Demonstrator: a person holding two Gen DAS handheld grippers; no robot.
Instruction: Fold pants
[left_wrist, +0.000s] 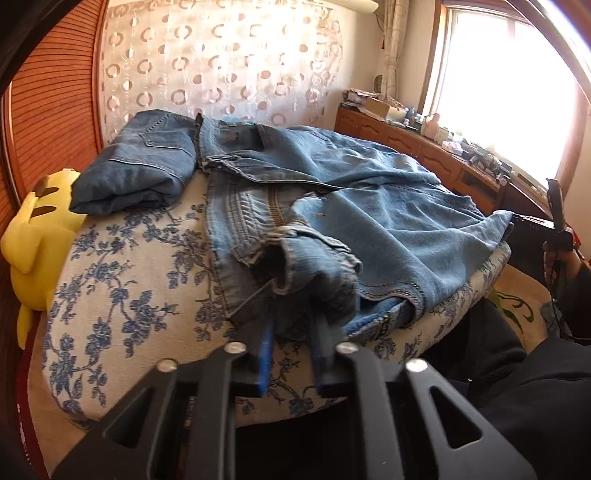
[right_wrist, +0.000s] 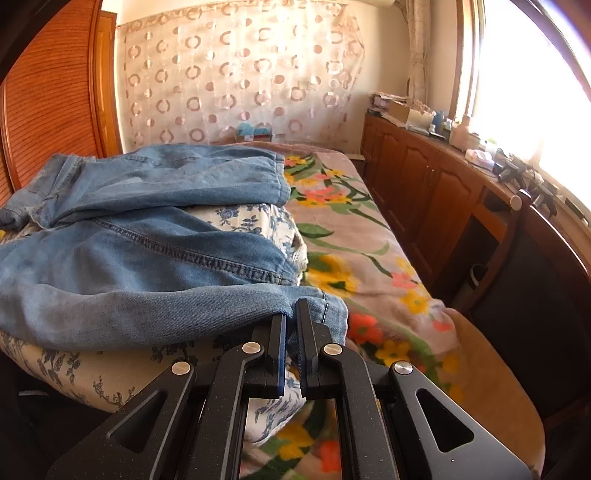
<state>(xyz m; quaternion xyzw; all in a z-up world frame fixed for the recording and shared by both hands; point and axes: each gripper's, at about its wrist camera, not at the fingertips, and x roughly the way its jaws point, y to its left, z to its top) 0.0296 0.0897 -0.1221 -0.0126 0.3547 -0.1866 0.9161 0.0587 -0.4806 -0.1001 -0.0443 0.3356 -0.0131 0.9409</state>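
Left wrist view: light blue jeans spread rumpled over blue-flowered cushion, waistband bunch pinched between pads of left gripper. Beyond jeans on same cushion, second pair of jeans, darker, already folded into thick block. Left of cushion, yellow plush toy, soft and rounded, wedged against slatted wooden door. Right of cushion, dark sleeve and right gripper seen edge-on at a jeans corner.

Right wrist view: right gripper pressed together on hem of nearer jeans leg, heavy double stitching along seam; other leg lay farther back across cushion. Shown only here: fleece blanket with orange and yellow flowers, right of cushion, and wooden cabinet with panelled doors beyond it, top crowded with small clutter. Behind cushion in both views, sheer curtain patterned with rings. Nothing lay on top of jeans.
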